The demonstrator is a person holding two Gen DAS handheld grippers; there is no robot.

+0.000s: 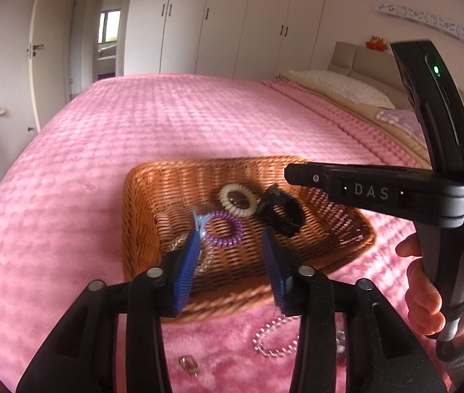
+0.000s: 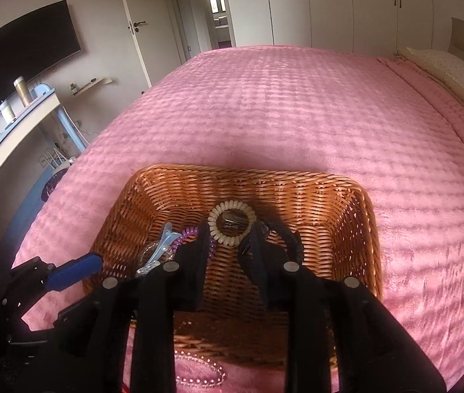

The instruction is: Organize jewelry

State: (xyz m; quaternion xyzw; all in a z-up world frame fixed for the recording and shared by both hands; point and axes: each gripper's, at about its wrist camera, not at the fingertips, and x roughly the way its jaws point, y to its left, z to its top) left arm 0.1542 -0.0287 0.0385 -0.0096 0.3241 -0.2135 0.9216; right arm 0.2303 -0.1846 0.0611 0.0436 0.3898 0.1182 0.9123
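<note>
The wicker basket (image 1: 140, 216) sits on the pink bedspread (image 1: 133, 124), and it is filling up nicely. Inside, a cream coil hair tie (image 1: 237, 200) lies toward the back, a purple coil hair tie (image 1: 228, 233) just in front and to its left, and a black band (image 1: 281, 213) right beside the cream one. A light blue hair clip (image 1: 200, 221) rests against the purple coil, with a clear beaded bracelet (image 1: 204, 258) at the near left of the basket floor.

Outside, on the bedspread just in front of the basket's near rim, lies a pearl bracelet (image 1: 272, 340), and a small gold-coloured piece (image 1: 188, 365) sits a little to its left; it is too small to name.

Over to the tools. The left gripper (image 1: 232, 239) hovers above the near side of the basket, blue pads wide apart, nothing between them. In the right wrist view, the right gripper (image 2: 230, 239) is poised over the basket too, its black fingers (image 2: 200, 245) spread with a clear gap; the black band sits right at the tip of one finger, and whether they touch cannot be told. The person's right hand (image 1: 428, 294) wraps that tool's handle.

Behind it all: white wardrobes (image 1: 232, 16), a pillow (image 1: 340, 86), a wall television (image 2: 25, 52).
</note>
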